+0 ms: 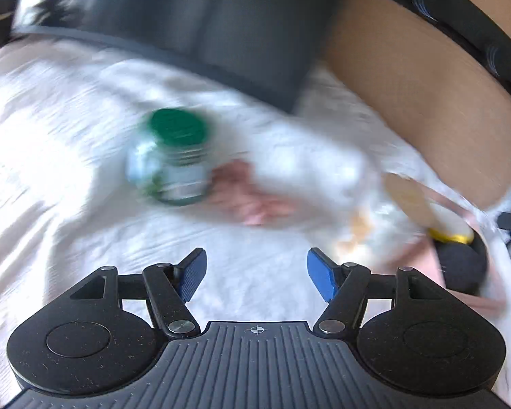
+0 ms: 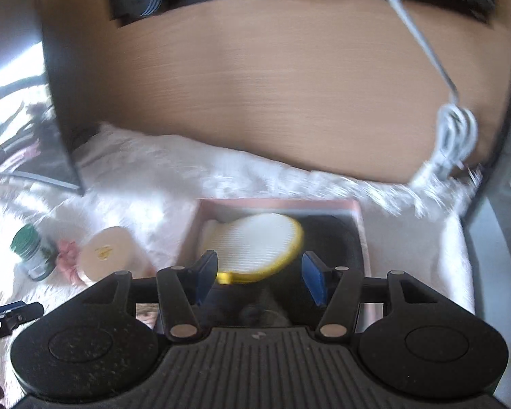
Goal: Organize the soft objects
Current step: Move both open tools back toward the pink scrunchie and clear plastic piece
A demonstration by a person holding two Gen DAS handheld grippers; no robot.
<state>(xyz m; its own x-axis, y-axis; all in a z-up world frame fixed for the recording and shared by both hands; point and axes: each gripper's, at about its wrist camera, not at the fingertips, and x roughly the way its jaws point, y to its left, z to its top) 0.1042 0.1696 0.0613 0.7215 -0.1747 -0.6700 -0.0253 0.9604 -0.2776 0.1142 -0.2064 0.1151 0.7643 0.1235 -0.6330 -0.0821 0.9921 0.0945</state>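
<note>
Round yellow-rimmed pad [image 2: 255, 242] lies boxed in the pink box [image 2: 357, 211]; pink cloth [image 1: 252, 197] left at centre. Left gripper [image 1: 255, 272] and right gripper [image 2: 259, 274] fingers released, empty.

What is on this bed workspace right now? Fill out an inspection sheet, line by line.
Surface: white bedding, rumpled.
Job's things: pink box holding a round yellow-rimmed pad and something dark.
Clutter: green-capped jar, pink cloth, round beige lid.
Grippers: left gripper open, empty; right gripper open over the box, nothing clamped.
Cables: white coiled cable hanging.
Surroundings: wooden board, dark panel.
</note>
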